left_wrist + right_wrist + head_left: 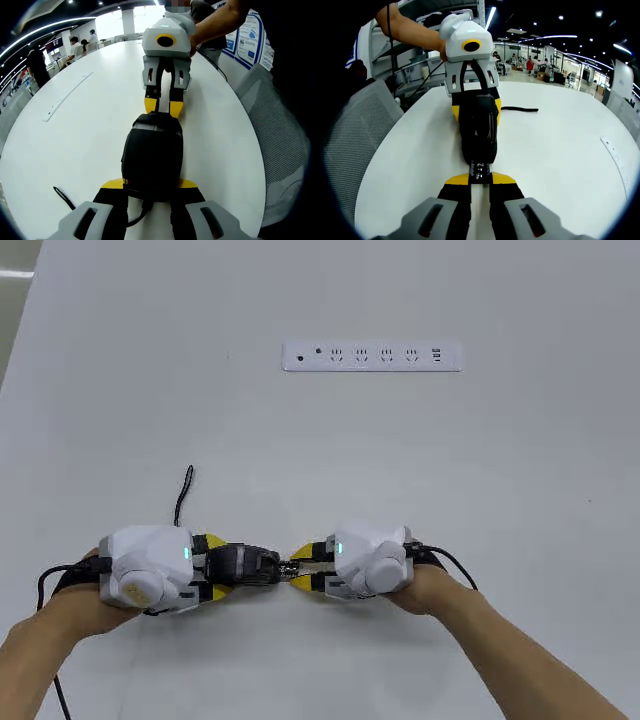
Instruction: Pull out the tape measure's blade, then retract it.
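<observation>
The left gripper [151, 185] has its 2 jaws clamped on the sides of the black tape measure [152, 155], which lies lengthwise between them and reaches forward past their yellow tips. Facing it tip to tip, the right gripper [481, 179] pinches the short exposed blade [480, 170] at the case's mouth. The wrist strap [183, 495] trails on the white table [450, 460]. 1 power strip [371, 356] lies well apart.
</observation>
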### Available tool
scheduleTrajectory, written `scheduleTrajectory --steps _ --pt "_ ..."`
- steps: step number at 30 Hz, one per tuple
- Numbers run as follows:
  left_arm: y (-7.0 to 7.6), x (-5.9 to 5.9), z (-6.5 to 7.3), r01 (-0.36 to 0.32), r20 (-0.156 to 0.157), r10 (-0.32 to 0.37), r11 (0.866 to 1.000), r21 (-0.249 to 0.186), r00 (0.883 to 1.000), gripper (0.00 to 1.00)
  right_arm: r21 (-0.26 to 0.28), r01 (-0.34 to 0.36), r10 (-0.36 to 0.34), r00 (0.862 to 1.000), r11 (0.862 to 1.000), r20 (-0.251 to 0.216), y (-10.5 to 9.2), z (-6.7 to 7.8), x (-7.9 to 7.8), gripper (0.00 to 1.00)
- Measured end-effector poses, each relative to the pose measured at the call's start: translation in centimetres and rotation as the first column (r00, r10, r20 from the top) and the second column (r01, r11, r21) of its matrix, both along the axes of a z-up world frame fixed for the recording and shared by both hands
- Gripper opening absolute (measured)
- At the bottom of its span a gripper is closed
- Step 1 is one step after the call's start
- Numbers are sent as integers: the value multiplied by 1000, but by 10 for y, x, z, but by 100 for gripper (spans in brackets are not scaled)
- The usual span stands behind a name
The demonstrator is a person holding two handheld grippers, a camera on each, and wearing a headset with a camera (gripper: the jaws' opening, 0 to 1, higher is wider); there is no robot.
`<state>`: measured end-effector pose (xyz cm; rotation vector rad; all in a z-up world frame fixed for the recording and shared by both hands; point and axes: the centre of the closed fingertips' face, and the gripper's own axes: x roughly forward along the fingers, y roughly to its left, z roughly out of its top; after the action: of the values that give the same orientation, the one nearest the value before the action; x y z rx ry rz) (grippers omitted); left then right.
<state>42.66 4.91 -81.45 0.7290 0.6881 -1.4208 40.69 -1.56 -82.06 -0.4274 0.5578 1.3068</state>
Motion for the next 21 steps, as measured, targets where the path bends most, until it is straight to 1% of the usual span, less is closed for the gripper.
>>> scheduleTrajectory --steps 21 --pt "1 1 0 -2 -2 2 1000 -2 1000 29 -4 -6 6 1000 1000 2 -7 2 -1 11"
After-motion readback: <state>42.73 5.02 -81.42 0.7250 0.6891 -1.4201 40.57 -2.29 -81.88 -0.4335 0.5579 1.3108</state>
